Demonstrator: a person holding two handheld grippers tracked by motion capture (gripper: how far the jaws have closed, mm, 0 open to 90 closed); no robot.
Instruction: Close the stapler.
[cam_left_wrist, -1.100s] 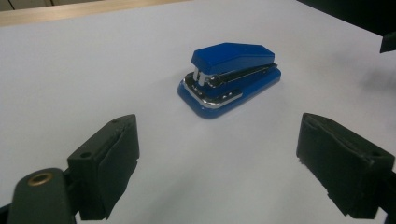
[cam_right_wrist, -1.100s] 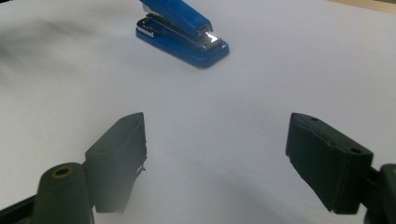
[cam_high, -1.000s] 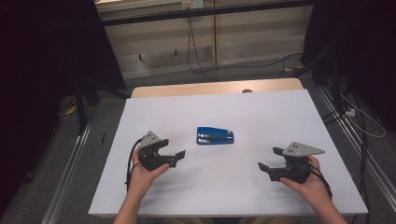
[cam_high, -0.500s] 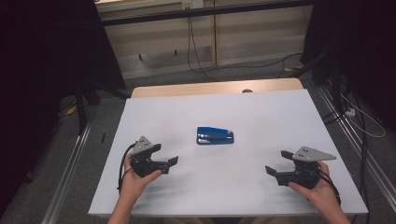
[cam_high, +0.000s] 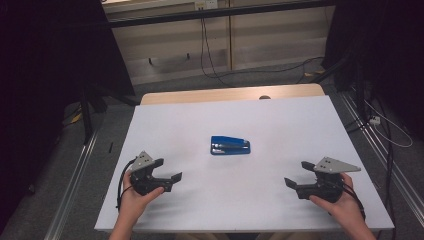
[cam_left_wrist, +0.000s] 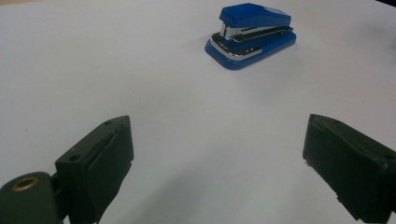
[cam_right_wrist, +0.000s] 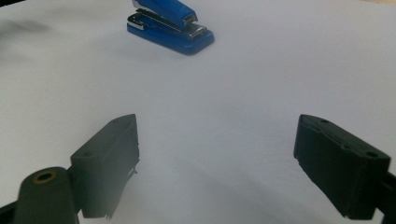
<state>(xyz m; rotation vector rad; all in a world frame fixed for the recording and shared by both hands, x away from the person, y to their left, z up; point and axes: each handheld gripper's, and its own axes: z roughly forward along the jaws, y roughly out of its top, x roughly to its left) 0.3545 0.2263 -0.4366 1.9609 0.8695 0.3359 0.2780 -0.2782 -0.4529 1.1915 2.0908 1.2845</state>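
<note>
Blue stapler (cam_high: 230, 146): mid-table, long axis crosswise, ahead of and between both grippers. Left gripper (cam_high: 169, 181) nearer than right gripper (cam_high: 293, 186). Both sets of jaws wide apart, empty.

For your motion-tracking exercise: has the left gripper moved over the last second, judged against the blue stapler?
Yes. The left gripper has drawn back toward the table's near edge and slightly leftward, away from the blue stapler, which has stayed put.

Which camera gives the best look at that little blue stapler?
The left gripper view: the stapler is whole, sharp, its metal mouth facing the camera. The right gripper view cuts off its top edge. The high view shows it small, from above.
</note>
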